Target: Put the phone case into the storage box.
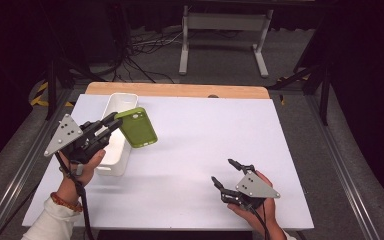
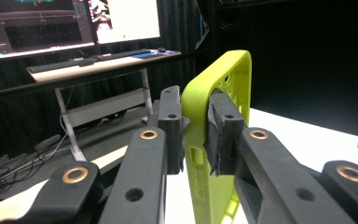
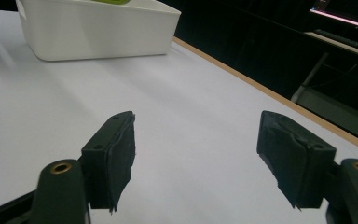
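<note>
Pinching the green phone case (image 2: 223, 93) by one rim, the left gripper (image 1: 111, 123) holds it up in the air, just beside the white bin (image 1: 116, 131) near the table's left edge. If the case is meant for the bin, a good way seems to be to keep the squeeze tight, turn the case so it lines up with the long, narrow bin, and lower it slowly so it does not bump the rim. The right gripper (image 1: 226, 172) rests near the table's front edge, jaws spread wide and holding nothing. The white table (image 1: 205, 140) is bare across the middle and right, so there is lots of room to move.
</note>
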`<state>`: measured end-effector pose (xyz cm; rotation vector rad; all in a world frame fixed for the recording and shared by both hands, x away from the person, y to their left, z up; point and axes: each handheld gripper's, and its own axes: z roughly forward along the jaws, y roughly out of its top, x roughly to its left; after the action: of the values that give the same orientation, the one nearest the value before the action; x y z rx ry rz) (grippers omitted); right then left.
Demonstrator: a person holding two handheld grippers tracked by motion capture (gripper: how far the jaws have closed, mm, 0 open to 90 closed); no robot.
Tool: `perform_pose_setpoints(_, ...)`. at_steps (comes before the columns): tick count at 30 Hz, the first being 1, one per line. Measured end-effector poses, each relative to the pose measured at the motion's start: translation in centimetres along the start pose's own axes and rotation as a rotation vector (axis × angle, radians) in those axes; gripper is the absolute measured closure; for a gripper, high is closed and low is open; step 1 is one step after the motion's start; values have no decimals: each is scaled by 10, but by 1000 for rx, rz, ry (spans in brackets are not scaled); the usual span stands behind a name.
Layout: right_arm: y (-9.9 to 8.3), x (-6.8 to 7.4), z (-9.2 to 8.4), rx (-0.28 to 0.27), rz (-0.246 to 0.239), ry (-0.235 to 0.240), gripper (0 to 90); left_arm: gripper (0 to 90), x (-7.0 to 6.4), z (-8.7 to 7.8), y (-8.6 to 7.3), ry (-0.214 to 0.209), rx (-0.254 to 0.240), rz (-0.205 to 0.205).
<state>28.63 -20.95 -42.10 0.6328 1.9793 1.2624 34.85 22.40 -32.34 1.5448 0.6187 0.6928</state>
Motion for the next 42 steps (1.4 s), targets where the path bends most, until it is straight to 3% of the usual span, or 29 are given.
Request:
perform_pose_setpoints(29, 0, -1, 0, 2, 1, 1, 285, 780, 25, -22, 5, 81, -29, -3)
perform_pose_setpoints(42, 0, 0, 1, 8, -4, 7, 285, 781, 35, -28, 2, 121, -11, 6)
